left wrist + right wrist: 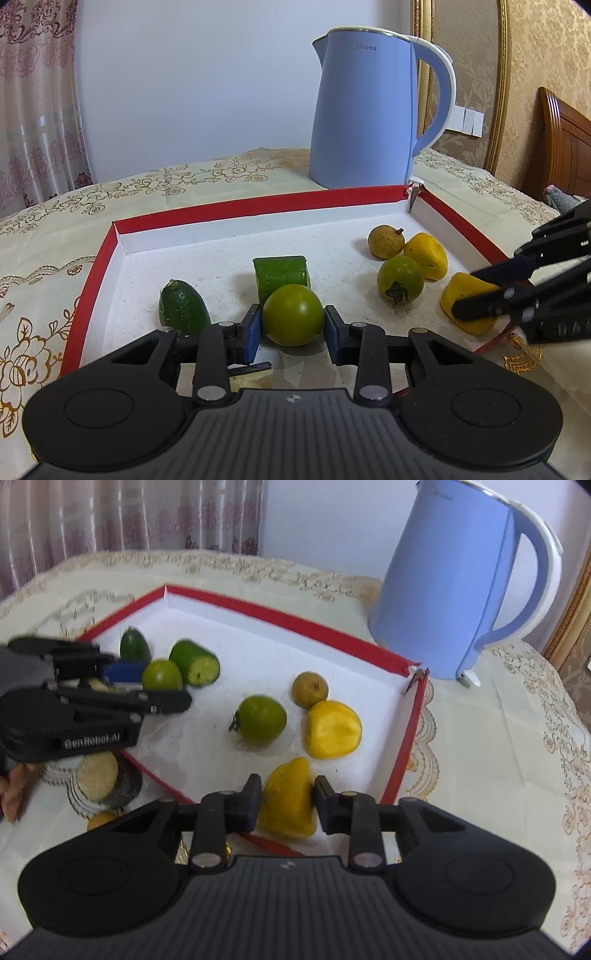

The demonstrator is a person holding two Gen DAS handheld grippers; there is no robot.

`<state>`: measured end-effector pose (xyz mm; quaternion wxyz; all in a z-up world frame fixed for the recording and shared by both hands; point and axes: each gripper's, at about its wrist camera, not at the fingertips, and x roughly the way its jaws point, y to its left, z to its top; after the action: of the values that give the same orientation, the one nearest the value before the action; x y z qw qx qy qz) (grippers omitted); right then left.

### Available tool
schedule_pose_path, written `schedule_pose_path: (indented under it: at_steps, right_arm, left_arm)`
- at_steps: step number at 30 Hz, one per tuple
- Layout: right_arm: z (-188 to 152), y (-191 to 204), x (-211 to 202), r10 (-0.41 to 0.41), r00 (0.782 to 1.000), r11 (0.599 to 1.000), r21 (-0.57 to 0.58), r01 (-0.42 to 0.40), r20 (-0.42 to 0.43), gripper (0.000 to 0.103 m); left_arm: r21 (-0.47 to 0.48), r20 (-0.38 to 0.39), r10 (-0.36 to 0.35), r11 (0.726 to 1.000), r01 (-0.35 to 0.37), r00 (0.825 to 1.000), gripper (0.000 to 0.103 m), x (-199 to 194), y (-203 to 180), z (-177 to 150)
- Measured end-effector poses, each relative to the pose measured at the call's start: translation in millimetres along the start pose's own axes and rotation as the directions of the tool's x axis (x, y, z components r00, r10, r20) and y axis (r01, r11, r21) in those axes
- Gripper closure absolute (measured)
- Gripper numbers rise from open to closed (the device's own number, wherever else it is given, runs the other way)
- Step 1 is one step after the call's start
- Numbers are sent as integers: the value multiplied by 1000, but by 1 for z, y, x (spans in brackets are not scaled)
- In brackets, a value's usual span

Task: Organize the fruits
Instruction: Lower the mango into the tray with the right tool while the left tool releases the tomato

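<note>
Fruits sit in a shallow red-rimmed tray (94, 269) w/ white floor, on an embroidered tablecloth (44, 332); blue kettle (369, 110) stands just beyond tray's far right corner.

Left gripper (293, 325): jaws narrow, blue pads pressed on both sides of a smooth round green tomato (293, 314) near tray's near edge.

Right gripper (288, 801): jaws close together, clamped on a lumpy yellow fruit piece (288, 797) at near right edge; its long axis runs roughly along the fingers, narrow end away from camera.

Also in tray: dark green oval fruit (181, 308) toward left edge, cut green chunk (195, 662) w/ cut face toward right wrist cam, 2nd green tomato (260, 720) w/ stem pointing left, brown round fruit (310, 688), 2nd yellow piece (332, 729).
</note>
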<state>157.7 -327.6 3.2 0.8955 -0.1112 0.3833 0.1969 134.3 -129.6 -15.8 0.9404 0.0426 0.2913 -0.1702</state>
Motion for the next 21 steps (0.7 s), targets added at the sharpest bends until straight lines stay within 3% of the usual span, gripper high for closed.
schedule_pose_path:
  at_steps: [7, 11, 13, 14, 15, 17, 19, 21]
  right_arm:
    - [5, -7, 3, -8, 1000, 1000, 21, 8, 27, 87]
    - [5, -12, -8, -7, 996, 997, 73, 0, 94, 80]
    - [1, -12, -21, -3, 991, 996, 93, -9, 133, 61]
    - [-3, -11, -29, -16, 988, 995, 98, 0, 154, 40]
    - [-8, -10, -38, -27, 984, 995, 102, 9, 178, 30]
    - [-20, -8, -55, -26, 976, 993, 122, -1, 216, 29]
    - [-33, -4, -70, -32, 969, 990, 140, -3, 243, 20]
    - [-48, 2, -82, -56, 960, 988, 154, 13, 274, 3]
  left_arm:
    - [2, 1, -4, 1000, 4, 1000, 67, 0, 1, 0]
    - [-1, 1, -6, 1000, 6, 1000, 67, 0, 1, 0]
    - [-1, 2, -5, 1000, 5, 1000, 66, 0, 0, 0]
    - [-1, 1, -5, 1000, 5, 1000, 66, 0, 0, 0]
    - [0, 1, -4, 1000, 4, 1000, 66, 0, 0, 0]
    - [2, 2, 2, 1000, -2, 1000, 66, 0, 0, 0]
    - [5, 2, 6, 1000, -6, 1000, 66, 0, -1, 0]
    - [9, 3, 13, 1000, -13, 1000, 66, 0, -2, 0]
